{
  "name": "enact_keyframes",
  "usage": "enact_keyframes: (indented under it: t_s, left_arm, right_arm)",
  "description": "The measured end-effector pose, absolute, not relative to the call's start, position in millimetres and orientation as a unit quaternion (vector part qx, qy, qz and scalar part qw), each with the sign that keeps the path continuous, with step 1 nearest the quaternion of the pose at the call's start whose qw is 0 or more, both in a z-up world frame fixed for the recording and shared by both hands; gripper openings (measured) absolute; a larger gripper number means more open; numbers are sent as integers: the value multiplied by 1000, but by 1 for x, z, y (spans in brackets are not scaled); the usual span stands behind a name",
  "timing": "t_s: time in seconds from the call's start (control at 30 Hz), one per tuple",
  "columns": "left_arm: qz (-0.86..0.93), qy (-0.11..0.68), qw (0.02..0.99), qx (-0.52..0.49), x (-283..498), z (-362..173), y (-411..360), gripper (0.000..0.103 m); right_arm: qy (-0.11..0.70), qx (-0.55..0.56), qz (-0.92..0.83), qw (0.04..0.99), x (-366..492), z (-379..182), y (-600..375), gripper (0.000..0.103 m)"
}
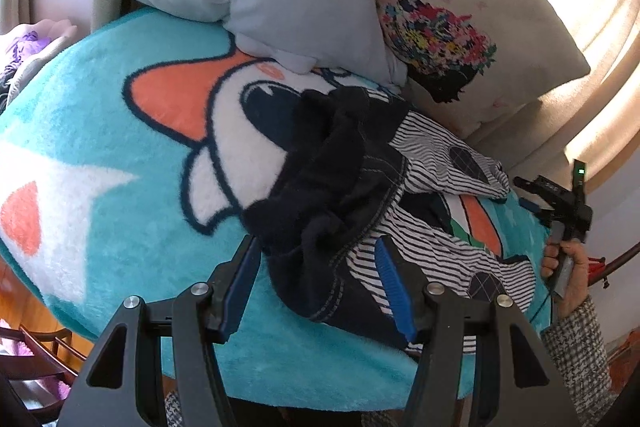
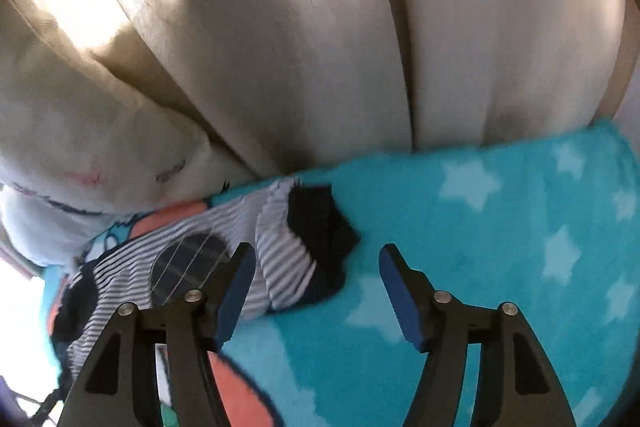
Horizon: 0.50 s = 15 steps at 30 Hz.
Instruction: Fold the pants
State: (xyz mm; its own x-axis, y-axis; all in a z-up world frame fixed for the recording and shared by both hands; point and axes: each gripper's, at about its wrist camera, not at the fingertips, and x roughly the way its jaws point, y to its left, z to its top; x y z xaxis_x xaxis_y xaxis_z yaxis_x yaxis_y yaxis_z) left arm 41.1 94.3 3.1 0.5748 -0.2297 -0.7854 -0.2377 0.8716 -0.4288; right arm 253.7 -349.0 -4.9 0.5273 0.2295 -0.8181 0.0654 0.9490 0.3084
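The pants (image 1: 384,195) lie bunched on the blanket (image 1: 120,107), no fold finished. Left tool (image 1: 320,287) straddles the waist (grip unclear); right tool (image 2: 316,291) gapes empty, cuff just ahead-left.

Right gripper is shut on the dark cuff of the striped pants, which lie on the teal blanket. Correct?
Not quite. The right gripper is open, as the right wrist view shows; the dark cuff lies free beyond the fingertips. The striped pants do lie on the teal blanket.
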Motion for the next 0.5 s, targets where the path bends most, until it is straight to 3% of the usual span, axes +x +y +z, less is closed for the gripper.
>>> enact_keyframes:
  t_s: [0.1, 0.13, 0.17, 0.2, 0.23, 0.5]
  left_arm:
    - [3, 457, 854, -250, 36, 8, 92, 58]
    - [5, 455, 855, -250, 34, 10, 92, 58]
    - [8, 452, 856, -251, 31, 13, 93, 58]
    - [9, 450, 857, -252, 29, 15, 94, 58]
    - [12, 447, 858, -252, 27, 17, 95, 58]
    - [4, 449, 857, -252, 24, 14, 89, 62]
  right_arm:
    - [500, 185, 55, 844, 267, -28, -346, 69]
    - [501, 200, 64, 839, 267, -33, -346, 64]
    - [504, 212, 72, 834, 269, -37, -345, 53]
    - [507, 222, 81, 829, 271, -38, -343, 20]
    - [508, 231, 88, 825, 271, -36, -341, 14]
    - [476, 233, 97, 843, 199, 22, -346, 13]
